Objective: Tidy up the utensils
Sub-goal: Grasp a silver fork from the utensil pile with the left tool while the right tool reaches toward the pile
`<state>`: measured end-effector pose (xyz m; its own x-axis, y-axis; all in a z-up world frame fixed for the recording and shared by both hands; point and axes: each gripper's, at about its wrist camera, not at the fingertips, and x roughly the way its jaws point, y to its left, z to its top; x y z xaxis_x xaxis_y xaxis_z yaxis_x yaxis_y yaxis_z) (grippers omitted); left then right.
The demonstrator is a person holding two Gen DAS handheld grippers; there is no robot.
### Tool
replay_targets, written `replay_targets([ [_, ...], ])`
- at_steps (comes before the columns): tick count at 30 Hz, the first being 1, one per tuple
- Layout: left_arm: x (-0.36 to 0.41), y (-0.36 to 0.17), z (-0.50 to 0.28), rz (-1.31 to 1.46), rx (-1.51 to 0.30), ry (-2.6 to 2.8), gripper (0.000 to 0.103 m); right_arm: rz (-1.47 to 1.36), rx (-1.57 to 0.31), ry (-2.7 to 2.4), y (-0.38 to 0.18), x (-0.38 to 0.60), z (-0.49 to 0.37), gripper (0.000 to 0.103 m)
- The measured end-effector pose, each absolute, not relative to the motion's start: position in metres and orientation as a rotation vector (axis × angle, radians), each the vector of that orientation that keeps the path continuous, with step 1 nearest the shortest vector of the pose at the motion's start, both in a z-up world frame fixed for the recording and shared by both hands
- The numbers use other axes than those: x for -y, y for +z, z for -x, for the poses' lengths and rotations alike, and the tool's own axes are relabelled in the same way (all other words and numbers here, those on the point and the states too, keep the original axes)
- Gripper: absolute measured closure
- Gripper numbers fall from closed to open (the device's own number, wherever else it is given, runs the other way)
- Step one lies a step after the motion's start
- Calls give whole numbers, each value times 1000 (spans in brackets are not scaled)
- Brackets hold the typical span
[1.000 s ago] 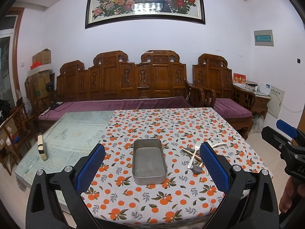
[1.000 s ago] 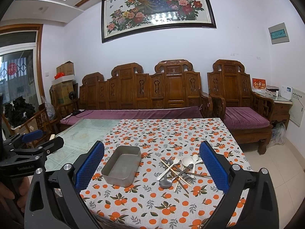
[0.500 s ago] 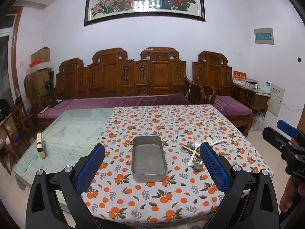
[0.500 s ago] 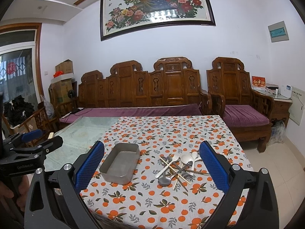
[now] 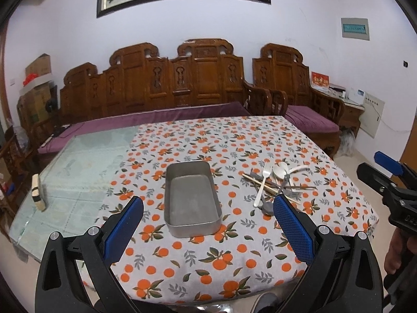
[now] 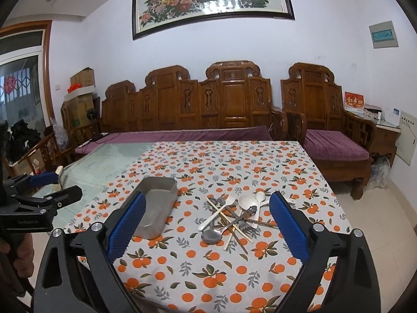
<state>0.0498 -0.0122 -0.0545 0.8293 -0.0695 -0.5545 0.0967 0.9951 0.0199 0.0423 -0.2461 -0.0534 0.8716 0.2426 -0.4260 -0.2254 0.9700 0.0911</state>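
Both cameras have closed in on the table since a second ago: the metal tray and the heap of utensils sit larger and lower in each view, and nothing on the orange-print tablecloth has itself shifted. I have my left tongs spread wide and carrying nothing, with the tray straight ahead between the blue pads, its long side running away from me. My right tongs are just as wide and just as bare, and the heap lies dead ahead of them, framed between their fingers; the tray is off to their left, partly hidden behind the left pad. From the left view the heap sits to the right of the tray, near it but not touching, so I judge the right hand to be the nearer one for a first pick. What I weigh most is how the pieces lie: a white plastic fork and pale chopsticks cross on diagonals, a steel spoon has its bowl toward me, and two white spoons rest at the far side. Any handle I choose will want the jaws turned across it, not along it.
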Motion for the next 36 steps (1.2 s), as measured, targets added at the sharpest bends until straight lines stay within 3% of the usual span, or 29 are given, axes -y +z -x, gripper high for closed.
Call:
replay_targets([
  [4,18,-64,-66,-53,-621,-122,7,-28,-473,225,-67,253,-60,8],
  [11,29,-79,-98,-58,-664,-165,7,-58,-561,223,-102,273,-113,26],
  [18,54,-106,-141,-81,-718,-240,7,-78,-619,194,-132,292,-159,35],
  [26,85,-146,-187,-132,-799,-322,26,-90,-711,179,-187,305,-206,43],
  [36,126,-204,-250,-164,-910,-394,55,-164,-776,165,-234,320,-226,44],
])
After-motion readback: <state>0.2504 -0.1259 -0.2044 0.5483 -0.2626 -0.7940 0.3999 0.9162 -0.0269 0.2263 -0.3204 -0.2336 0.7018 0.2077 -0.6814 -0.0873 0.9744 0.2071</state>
